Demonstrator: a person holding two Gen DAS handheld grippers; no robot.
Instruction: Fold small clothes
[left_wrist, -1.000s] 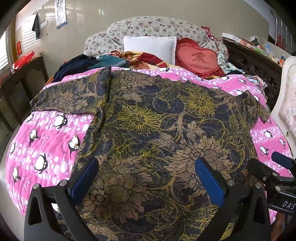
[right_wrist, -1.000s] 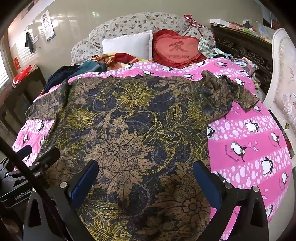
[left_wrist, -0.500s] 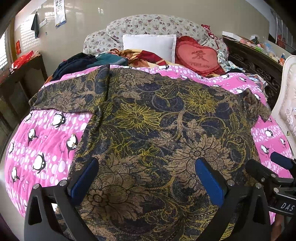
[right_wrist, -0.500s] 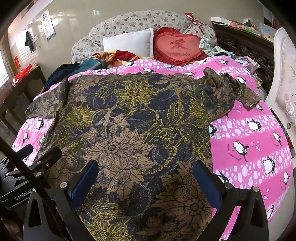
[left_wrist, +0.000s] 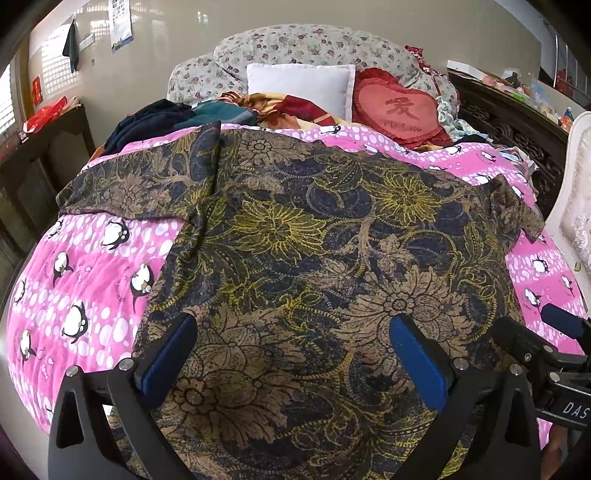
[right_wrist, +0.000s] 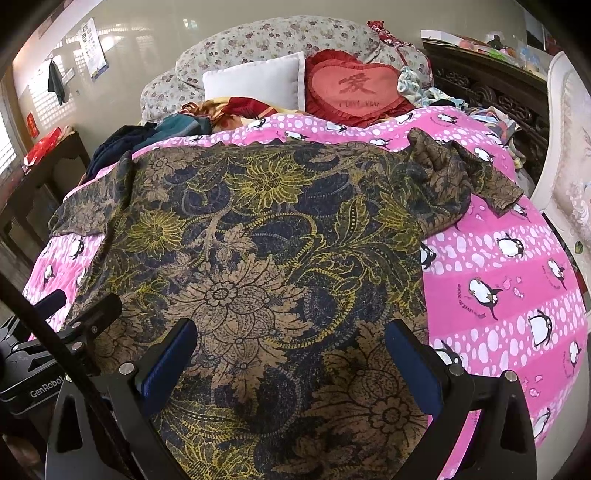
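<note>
Now both my grippers, left (left_wrist: 291, 354) and right (right_wrist: 291, 354), have crept closer over the floral shirt (left_wrist: 314, 258), jaws wide, holding nothing; folding's unstarted

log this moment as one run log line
stage: pre-fold | shirt: spread flat on quilt | left gripper: open, over hem | right gripper: open, over hem | folds: none
</note>
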